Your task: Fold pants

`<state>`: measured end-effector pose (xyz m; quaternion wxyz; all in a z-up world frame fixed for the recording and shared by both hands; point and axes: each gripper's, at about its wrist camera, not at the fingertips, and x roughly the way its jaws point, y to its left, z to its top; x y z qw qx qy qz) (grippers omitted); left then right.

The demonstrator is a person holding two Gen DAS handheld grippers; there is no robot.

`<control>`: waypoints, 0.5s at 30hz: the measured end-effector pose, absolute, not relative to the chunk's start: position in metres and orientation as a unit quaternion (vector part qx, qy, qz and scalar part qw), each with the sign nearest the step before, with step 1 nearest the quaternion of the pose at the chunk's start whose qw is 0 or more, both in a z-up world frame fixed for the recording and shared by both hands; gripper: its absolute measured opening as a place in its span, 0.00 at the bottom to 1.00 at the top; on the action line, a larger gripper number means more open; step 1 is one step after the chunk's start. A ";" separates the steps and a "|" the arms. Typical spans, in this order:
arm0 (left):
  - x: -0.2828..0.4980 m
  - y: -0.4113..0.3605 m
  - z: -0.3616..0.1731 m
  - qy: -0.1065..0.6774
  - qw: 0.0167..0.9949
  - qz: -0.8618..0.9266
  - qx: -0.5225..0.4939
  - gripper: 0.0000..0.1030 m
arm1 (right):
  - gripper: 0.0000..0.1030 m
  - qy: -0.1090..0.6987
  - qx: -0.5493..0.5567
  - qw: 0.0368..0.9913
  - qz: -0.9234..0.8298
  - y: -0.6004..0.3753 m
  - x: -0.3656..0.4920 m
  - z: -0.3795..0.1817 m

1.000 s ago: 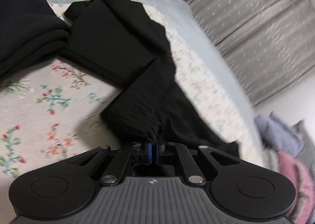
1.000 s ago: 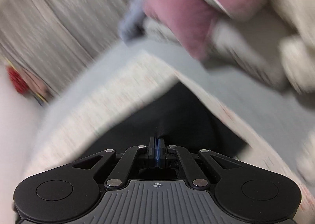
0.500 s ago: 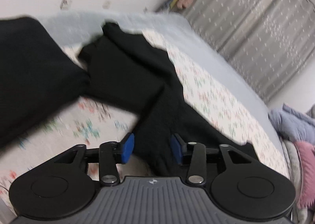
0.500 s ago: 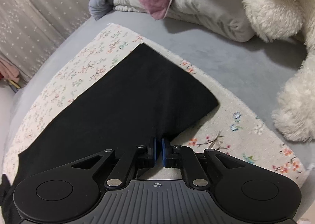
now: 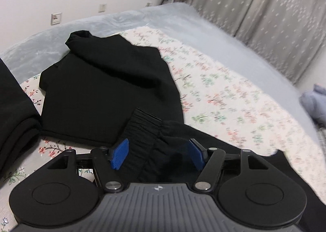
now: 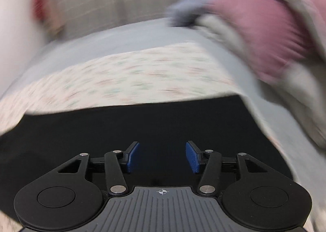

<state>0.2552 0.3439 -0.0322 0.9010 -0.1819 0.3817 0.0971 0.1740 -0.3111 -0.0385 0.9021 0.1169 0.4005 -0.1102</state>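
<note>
The black pants point(image 5: 106, 93) lie on a floral sheet point(image 5: 220, 97) on the bed. Their ribbed cuff point(image 5: 142, 130) rests folded back on the wider part of the pants. My left gripper point(image 5: 159, 155) is open, its blue pads on either side of the cuff, holding nothing. In the right wrist view, which is motion-blurred, the pants point(image 6: 142, 126) spread flat under my right gripper point(image 6: 162, 156), which is open and empty.
A stack of folded black clothes point(image 5: 14, 113) lies at the left. A grey-blue blanket point(image 5: 234, 40) covers the far side of the bed. Pink and grey pillows point(image 6: 271, 34) sit at the right. Curtains point(image 5: 264, 3) hang behind.
Both grippers have let go of the pants and opened wide. The cuff now lies folded onto the pants. The right gripper is swinging, blurring its view.
</note>
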 end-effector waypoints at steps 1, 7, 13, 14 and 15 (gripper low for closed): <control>0.259 0.343 -0.035 0.385 0.899 0.111 -0.179 0.83 | 0.48 0.405 0.100 0.905 -0.088 -0.298 0.188 -0.039; 0.269 0.355 -0.048 0.388 0.847 0.217 -0.291 0.83 | 0.55 0.409 0.024 0.912 0.033 -0.209 0.281 -0.049; 0.270 0.326 -0.058 0.360 0.883 0.231 -0.195 0.81 | 0.55 0.409 0.014 0.899 0.157 -0.096 0.371 -0.070; 0.271 0.327 -0.060 0.363 0.885 0.226 -0.186 0.79 | 0.55 0.407 -0.002 0.896 0.180 -0.075 0.382 -0.073; 0.272 0.330 -0.059 0.365 0.884 0.220 -0.190 0.74 | 0.55 0.405 -0.018 0.894 0.193 -0.059 0.391 -0.074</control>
